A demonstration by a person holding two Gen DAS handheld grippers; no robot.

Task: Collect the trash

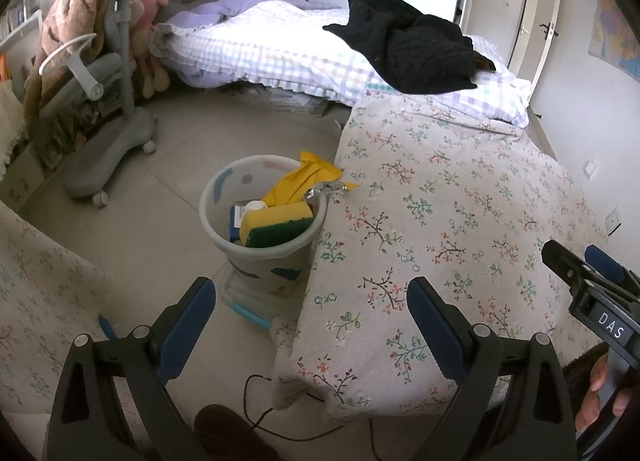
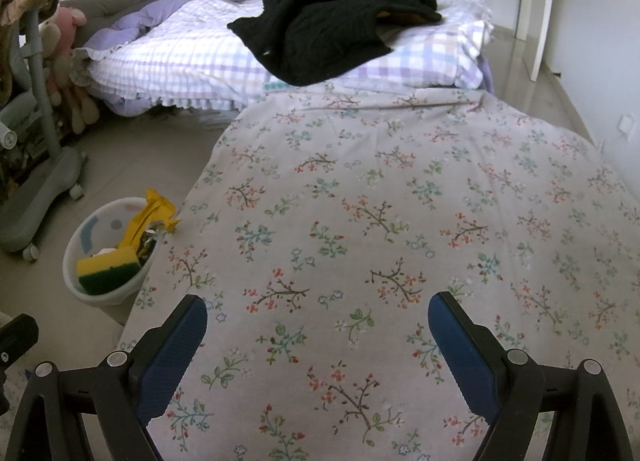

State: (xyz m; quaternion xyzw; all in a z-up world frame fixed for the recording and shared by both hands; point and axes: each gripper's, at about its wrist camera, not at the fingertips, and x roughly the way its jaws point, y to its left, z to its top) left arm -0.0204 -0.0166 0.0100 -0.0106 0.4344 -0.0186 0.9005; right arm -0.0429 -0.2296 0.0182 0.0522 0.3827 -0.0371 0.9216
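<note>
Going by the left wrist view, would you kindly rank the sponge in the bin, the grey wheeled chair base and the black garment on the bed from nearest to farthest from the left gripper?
From the left gripper:
1. Sponge, in the bin just ahead.
2. Chair base, on the floor, far left.
3. Black garment, on the bed, beyond the floral cloth.

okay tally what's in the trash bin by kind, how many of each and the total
In the bin, as far as shows:
Sponge: 1
Yellow wrapper: 1
Foil scrap: 1
Blue-and-white box: 1
White round item: 1
Total: 5
</note>
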